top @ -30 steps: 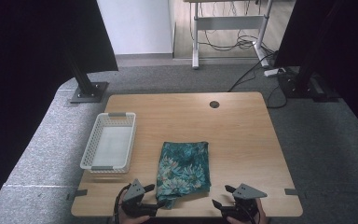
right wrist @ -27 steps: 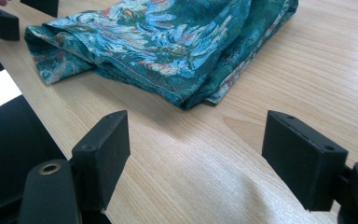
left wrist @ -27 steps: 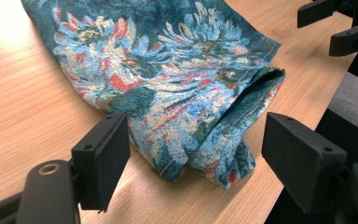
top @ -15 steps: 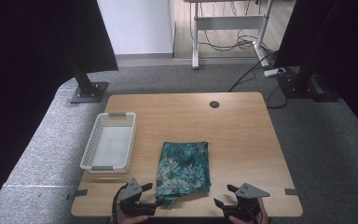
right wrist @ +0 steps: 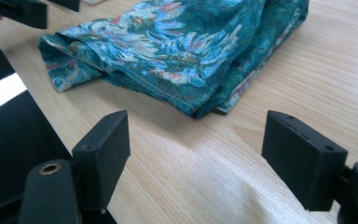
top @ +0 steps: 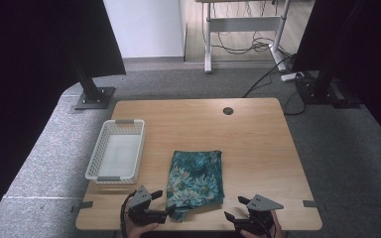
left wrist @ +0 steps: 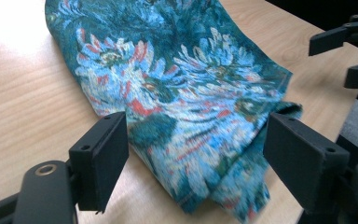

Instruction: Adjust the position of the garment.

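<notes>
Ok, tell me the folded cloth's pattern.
Teal cloth with blue and red flowers, clearest in the left gripper view.

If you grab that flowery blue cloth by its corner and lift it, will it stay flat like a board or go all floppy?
Probably floppy: the flowery cloth lies folded in soft layers with a rumpled near corner, so it would likely droop and unfold when lifted. It looks thin, so likely light. Pushed, it would probably bunch up on the wooden table rather than slide whole. The left hand-held gripper, jaws open, straddles that corner.

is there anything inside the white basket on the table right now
No, the white basket shows a bare bottom in the high view, and the folded floral cloth lies on the table beside it.
</notes>
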